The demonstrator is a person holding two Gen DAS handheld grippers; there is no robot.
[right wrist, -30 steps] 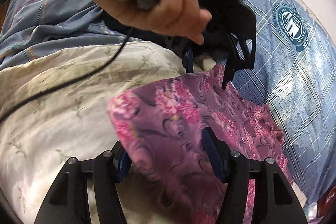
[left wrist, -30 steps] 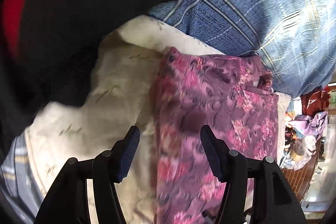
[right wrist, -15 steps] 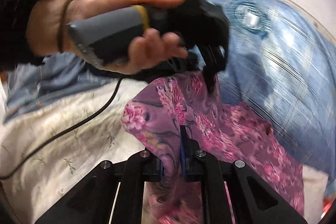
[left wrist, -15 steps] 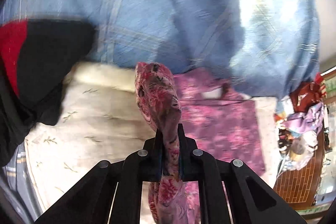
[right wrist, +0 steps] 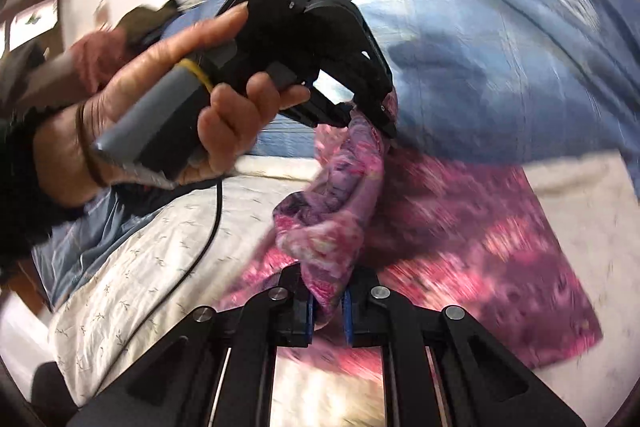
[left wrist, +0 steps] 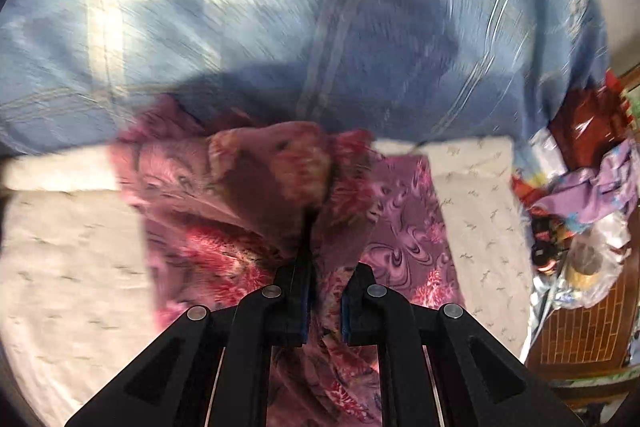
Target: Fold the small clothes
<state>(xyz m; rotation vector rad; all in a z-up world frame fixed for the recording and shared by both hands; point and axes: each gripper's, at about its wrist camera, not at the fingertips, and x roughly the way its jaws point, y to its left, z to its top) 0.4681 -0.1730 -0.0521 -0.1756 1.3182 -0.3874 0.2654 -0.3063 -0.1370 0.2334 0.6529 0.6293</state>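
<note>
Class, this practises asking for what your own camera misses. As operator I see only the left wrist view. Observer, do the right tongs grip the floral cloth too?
Observer: Yes. The right tongs have just been closing and now pinch a bunched fold of the floral cloth.
Operator: What holds my left tongs?
Observer: A hand wraps their grey handle.
Operator: Anything trailing?
Observer: A black cable hangs from that handle over the cream quilt.

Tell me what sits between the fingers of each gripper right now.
Both hold the pink floral garment: a bunched fold is pinched in the right gripper in its own view, and another in the left gripper in the left wrist view.
</note>
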